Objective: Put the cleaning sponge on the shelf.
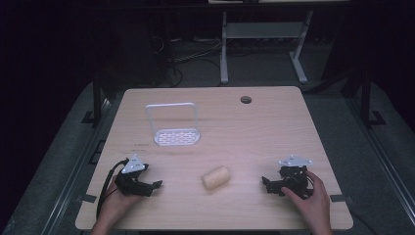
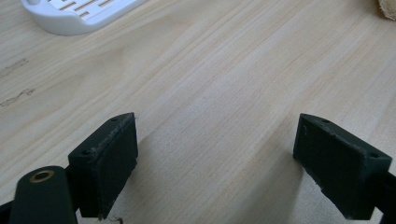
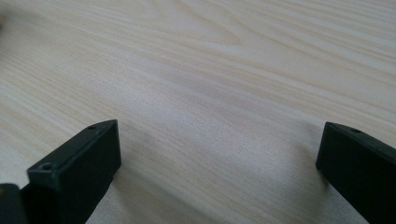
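A pale tan bread roll lies on the wooden table near its front middle; its edge peeks in at the top right of the left gripper view as roll. My left gripper rests on the table at the front left, jaws wide apart over bare wood, pointing toward the roll. My right gripper rests at the front right, held by a hand, also open with nothing between its jaws. A white slotted rack with a tall wire hoop stands behind, left of centre; its base shows as rack.
A round cable hole sits at the table's far right-centre. Beyond the table, a white desk frame and cables stand on the dark floor. Bare wood lies between the roll and each gripper.
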`<state>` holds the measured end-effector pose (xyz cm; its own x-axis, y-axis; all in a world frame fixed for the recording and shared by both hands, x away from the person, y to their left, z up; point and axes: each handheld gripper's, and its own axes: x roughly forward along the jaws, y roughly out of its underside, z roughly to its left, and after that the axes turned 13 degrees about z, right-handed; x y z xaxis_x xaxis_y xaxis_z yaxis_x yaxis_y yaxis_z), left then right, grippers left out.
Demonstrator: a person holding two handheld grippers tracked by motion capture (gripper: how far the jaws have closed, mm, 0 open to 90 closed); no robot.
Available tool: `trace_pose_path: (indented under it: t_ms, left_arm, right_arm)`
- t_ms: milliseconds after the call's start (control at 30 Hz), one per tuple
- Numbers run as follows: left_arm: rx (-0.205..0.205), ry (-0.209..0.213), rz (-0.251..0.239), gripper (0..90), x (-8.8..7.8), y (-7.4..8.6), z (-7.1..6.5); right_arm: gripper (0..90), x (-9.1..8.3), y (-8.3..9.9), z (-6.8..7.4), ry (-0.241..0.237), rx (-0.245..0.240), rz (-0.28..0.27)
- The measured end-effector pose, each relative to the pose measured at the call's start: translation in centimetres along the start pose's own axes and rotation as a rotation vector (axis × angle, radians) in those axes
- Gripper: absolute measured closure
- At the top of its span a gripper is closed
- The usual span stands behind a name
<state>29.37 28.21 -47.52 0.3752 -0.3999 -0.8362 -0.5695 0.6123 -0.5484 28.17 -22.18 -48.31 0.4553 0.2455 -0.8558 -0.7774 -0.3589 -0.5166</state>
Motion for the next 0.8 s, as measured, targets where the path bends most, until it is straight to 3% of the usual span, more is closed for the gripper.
trace_pose_path:
  t_ms: [500,800]
  left_arm:
    - [-0.024,0.023,-0.007,14.0,0.02,-0.25,0.23]
    - [-0.005,0.035,-0.006,14.0,-0.34,-0.95,-0.30]
  right_arm:
    - [0.0,0.01,0.01,0.00,-0.001,0.001,-0.003]
    - [0.0,0.01,0.01,0.00,0.000,0.001,-0.003]
